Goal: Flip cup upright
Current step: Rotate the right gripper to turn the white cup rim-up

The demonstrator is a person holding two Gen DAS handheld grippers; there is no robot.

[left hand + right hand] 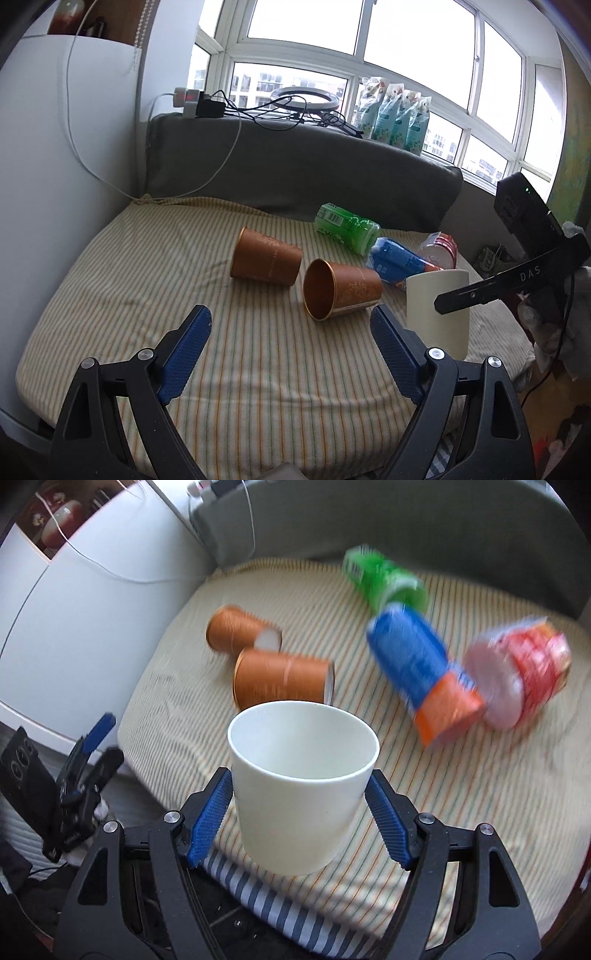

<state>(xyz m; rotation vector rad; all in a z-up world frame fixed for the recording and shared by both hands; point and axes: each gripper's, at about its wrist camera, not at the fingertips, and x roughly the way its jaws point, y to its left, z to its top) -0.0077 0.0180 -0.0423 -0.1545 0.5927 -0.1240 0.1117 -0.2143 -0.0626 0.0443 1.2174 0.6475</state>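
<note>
**White cup upright in the right gripper, two brown cups left on their sides**

White cup point(303, 786) sits between the right gripper's point(297, 812) blue pads point(210, 819), mouth up, and looks empty as far as its inside shows. The pads lie against its wall on both sides, so the gripper is grasping it. Whether its base touches the striped cushion point(480, 812) or hangs just above cannot be told. This cup seems at the set-down stage: the next move calls for a level lowering and a gentle release, since the soft cushion may let a light paper cup tip.

Just beyond the white cup lies the near brown cup point(280, 683) on its side, and beyond that, to the left, the far brown cup point(236, 633), also on its side. From the left wrist view the near brown cup's point(341, 293) open mouth faces the left gripper point(291, 354) and shows nothing inside. That gripper hovers released, jaws spread wide, with the cup just ahead between them.

Farther off to the right lie a blue packet point(421, 668), a red packet point(532, 664) and a green packet point(384, 576), all blurred.
</note>
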